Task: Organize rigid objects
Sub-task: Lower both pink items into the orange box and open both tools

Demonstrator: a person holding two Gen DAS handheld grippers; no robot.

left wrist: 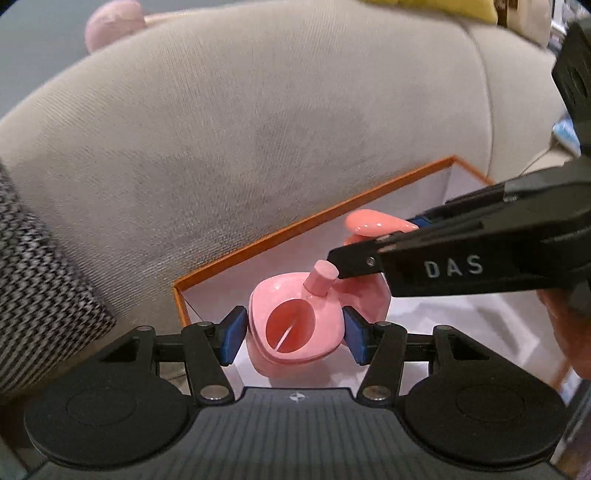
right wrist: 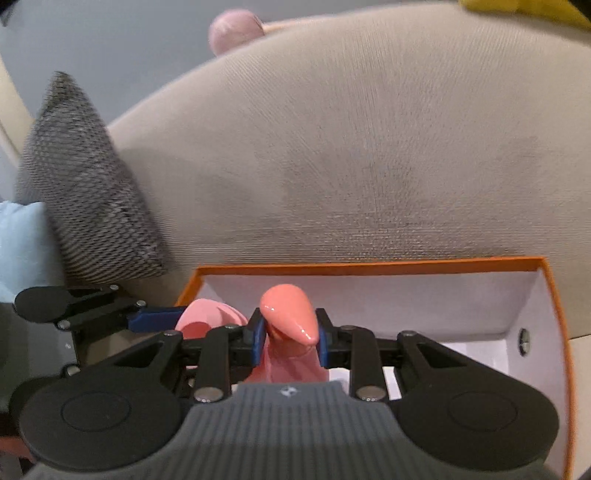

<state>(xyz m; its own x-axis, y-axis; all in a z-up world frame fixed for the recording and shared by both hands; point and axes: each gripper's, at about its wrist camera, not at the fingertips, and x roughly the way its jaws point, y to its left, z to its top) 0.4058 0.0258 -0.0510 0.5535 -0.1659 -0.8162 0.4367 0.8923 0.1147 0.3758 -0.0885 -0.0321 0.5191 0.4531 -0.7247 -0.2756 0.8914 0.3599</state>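
Nearest the left wrist camera, the left gripper (left wrist: 294, 335) pinches a pink vase (left wrist: 295, 325) by its squarish rim, one blue pad (left wrist: 233, 336) against each side. Its round mouth faces up toward the camera, so the body's long axis runs down and away into the box (left wrist: 295, 225). A short pink peg (left wrist: 320, 278) stands tilted on the rim's far edge.

From the right in that view comes the right gripper (left wrist: 402, 229), closed on a glossy coral piece (left wrist: 373, 221) that rises from the same pink object. In the right wrist view, the right gripper (right wrist: 290, 341) has its blue pads (right wrist: 258, 339) pressed on the narrow neck below the coral piece (right wrist: 290, 314), jaws only a little apart. The coral piece is teardrop-shaped, its pointed end aimed down and to the right toward the camera, the rounded end up and away.

Both grippers hold the object over the open box (right wrist: 369, 263), which has an orange rim and a white inside. It rests against a beige sofa (right wrist: 351, 147). A grey patterned cushion (right wrist: 85, 192) leans on the sofa to the left, a pale blue cushion (right wrist: 18, 240) beside it. A pink round thing (right wrist: 236, 35) and something yellow (right wrist: 535, 11) show above the sofa back.
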